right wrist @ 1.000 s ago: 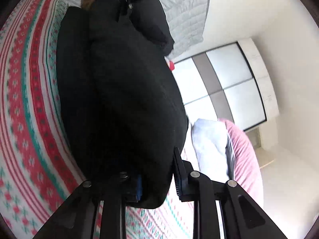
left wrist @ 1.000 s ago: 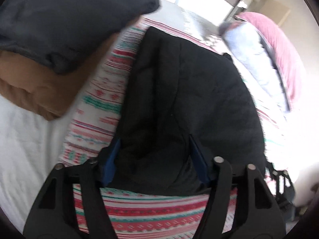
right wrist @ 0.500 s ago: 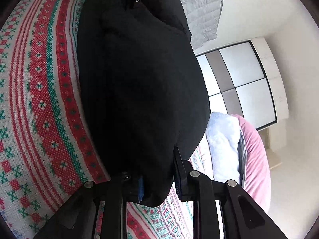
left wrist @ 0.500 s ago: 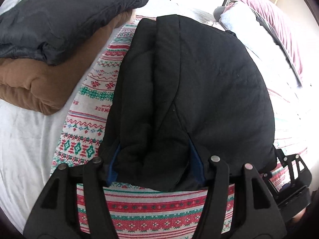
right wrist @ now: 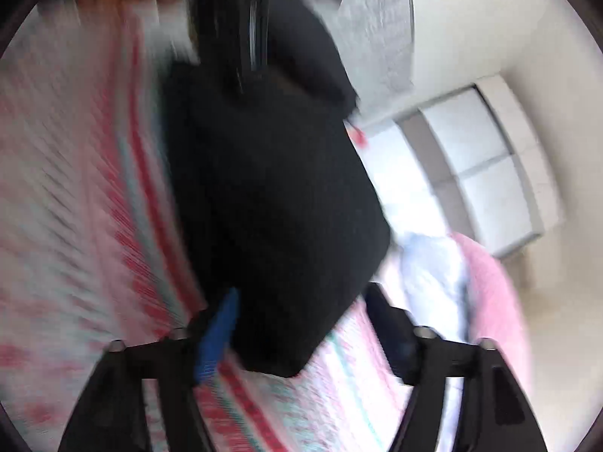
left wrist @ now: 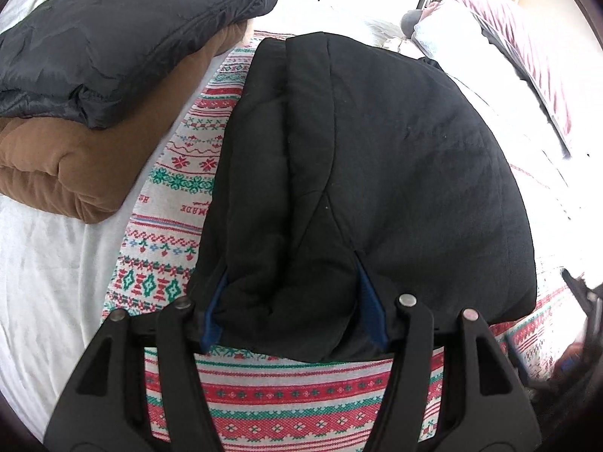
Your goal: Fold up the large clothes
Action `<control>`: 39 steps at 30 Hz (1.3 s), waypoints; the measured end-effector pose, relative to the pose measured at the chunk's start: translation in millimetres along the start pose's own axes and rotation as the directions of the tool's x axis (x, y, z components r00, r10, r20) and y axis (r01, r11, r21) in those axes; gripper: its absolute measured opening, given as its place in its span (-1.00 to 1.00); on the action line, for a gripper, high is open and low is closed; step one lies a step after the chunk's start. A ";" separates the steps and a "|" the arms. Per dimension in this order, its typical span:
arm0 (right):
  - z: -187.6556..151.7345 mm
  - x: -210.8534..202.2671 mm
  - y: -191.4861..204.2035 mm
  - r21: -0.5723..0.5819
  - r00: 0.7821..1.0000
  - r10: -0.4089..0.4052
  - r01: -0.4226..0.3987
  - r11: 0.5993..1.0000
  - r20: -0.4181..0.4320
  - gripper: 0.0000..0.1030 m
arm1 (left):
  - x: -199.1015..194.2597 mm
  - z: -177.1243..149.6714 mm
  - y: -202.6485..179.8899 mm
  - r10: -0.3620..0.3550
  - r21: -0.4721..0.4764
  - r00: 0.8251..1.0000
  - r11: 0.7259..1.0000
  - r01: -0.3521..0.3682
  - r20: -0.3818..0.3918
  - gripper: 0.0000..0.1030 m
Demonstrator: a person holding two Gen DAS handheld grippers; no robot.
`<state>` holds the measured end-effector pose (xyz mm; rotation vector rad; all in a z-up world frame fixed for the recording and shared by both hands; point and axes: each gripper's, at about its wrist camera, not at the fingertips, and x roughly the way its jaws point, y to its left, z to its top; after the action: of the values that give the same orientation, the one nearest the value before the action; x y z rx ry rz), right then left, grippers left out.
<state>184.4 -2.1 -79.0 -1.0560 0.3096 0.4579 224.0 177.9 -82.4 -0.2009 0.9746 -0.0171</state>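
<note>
A black padded jacket [left wrist: 369, 173] lies folded on a red, green and white patterned blanket [left wrist: 271, 395]. My left gripper [left wrist: 290, 301] is shut on the jacket's near corner, the bulky fabric bunched between its blue pads. In the blurred right wrist view the same jacket [right wrist: 279, 203] lies on the blanket [right wrist: 86, 226]. My right gripper [right wrist: 301, 305] is open, its fingers wide apart on either side of the jacket's corner, which lies loose between them. The right gripper shows blurred at the right edge of the left wrist view [left wrist: 584, 301].
A dark folded jacket [left wrist: 124, 34] sits on a brown folded garment [left wrist: 83, 158] at the left on the white bed sheet [left wrist: 45, 263]. A pink cover [right wrist: 493, 301] and a pale blue garment [right wrist: 429, 271] lie at the right. A wardrobe [right wrist: 490, 165] stands behind.
My right gripper has opened and let go of the jacket corner, and it is moving fast. The jacket has come down flatter on the blanket. My left gripper still holds its corner.
</note>
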 end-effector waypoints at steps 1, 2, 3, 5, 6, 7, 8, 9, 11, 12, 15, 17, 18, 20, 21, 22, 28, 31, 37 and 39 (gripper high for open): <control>3.4 -7.2 -11.3 0.056 0.998 0.050 -0.051 0.997 0.030 0.45 | -0.2 0.0 -0.6 0.002 0.003 1.000 1.000 -0.002 0.001 0.22; 7.3 -13.6 -32.8 0.165 0.990 0.118 -0.129 0.978 0.074 0.45 | -0.2 0.0 -1.3 0.006 0.007 1.000 1.000 -0.006 0.002 0.22; 9.0 -14.2 -58.3 0.287 0.977 0.178 -0.205 0.936 0.117 0.45 | -0.1 0.0 -1.8 0.009 0.010 1.000 1.000 -0.009 0.003 0.22; 8.1 -3.3 -95.0 0.469 0.960 0.239 -0.279 0.838 0.145 0.41 | 0.7 0.5 -2.6 0.015 0.014 1.000 1.000 -0.015 0.003 0.22; 4.9 14.0 -118.6 0.575 0.946 0.291 -0.317 0.754 0.140 0.16 | 1.1 0.9 -2.9 0.018 0.016 1.000 1.000 -0.018 0.004 0.22; 1.6 29.3 -130.1 0.633 0.934 0.333 -0.337 0.697 0.131 -0.33 | 1.1 0.9 -3.3 0.020 0.016 1.000 1.000 -0.020 0.004 0.22; -0.6 41.8 -135.8 0.663 0.928 0.356 -0.336 0.669 0.111 -0.51 | 1.2 1.0 -3.8 0.023 0.016 1.000 1.000 -0.023 0.004 0.22; -3.1 62.7 -140.2 0.698 0.922 0.383 -0.313 0.644 0.059 -0.62 | 0.9 0.9 -4.1 0.025 0.018 1.000 1.000 -0.025 0.004 0.22; -10.0 84.1 -127.9 0.711 0.902 0.432 -0.305 0.633 0.002 -0.68 | 0.7 0.9 -4.6 0.029 0.019 1.000 0.999 -0.029 0.005 0.22; -12.5 92.6 -120.1 0.710 0.894 0.448 -0.310 0.632 -0.009 -0.68 | 0.7 0.6 -4.8 0.032 0.020 0.999 0.999 -0.032 0.003 0.22; -18.7 102.4 -107.3 0.712 0.902 0.430 -0.286 0.642 -0.025 -0.68 | 0.1 -0.5 -5.1 0.033 0.022 0.999 0.999 -0.033 0.002 0.22; -22.0 106.3 -104.9 0.725 0.896 0.442 -0.286 0.626 -0.029 -0.69 | -2.2 0.0 -6.0 0.033 0.021 0.999 0.999 -0.033 -0.006 0.22; -23.5 109.7 -103.1 0.725 0.891 0.452 -0.288 0.625 -0.036 -0.69 | -4.9 0.6 -5.8 0.027 0.013 1.000 1.000 -0.027 -0.011 0.22; -25.9 120.7 -103.6 0.740 0.880 0.474 -0.301 0.601 -0.027 -0.69 | -17.5 5.2 -1.5 -0.006 -0.026 1.000 1.000 0.006 0.006 0.21; -29.1 123.7 -105.8 0.746 0.877 0.480 -0.303 0.593 -0.025 -0.69 | -28.4 8.8 2.1 -0.035 -0.053 0.998 0.998 0.038 0.046 0.21; -29.2 124.8 -104.8 0.745 0.877 0.480 -0.302 0.595 -0.027 -0.69 | -39.0 12.4 5.0 -0.051 -0.073 0.994 0.996 0.058 0.093 0.21; -32.4 128.9 -103.2 0.761 0.871 0.490 -0.307 0.571 -0.017 -0.69 | -66.5 40.2 -7.1 -0.090 -0.059 0.965 0.992 0.107 0.248 0.21; -36.4 133.3 -104.3 0.782 0.860 0.511 -0.322 0.534 0.005 -0.69 | -45.8 51.6 -23.9 -0.101 -0.035 0.974 0.993 0.110 0.202 0.21; -39.8 129.2 -89.3 0.783 0.852 0.523 -0.332 0.526 0.010 -0.69 | -5.3 69.5 -43.3 -0.038 -0.037 0.992 0.998 0.043 0.121 0.21; -42.7 129.2 -89.3 0.788 0.846 0.533 -0.343 0.511 0.022 -0.69 | 6.6 76.0 -41.4 0.030 -0.036 0.994 0.999 -0.026 0.105 0.21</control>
<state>339.8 -49.4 -89.8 -0.1357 0.9181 0.5861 293.3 148.9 -39.1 -0.2180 0.8731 0.0357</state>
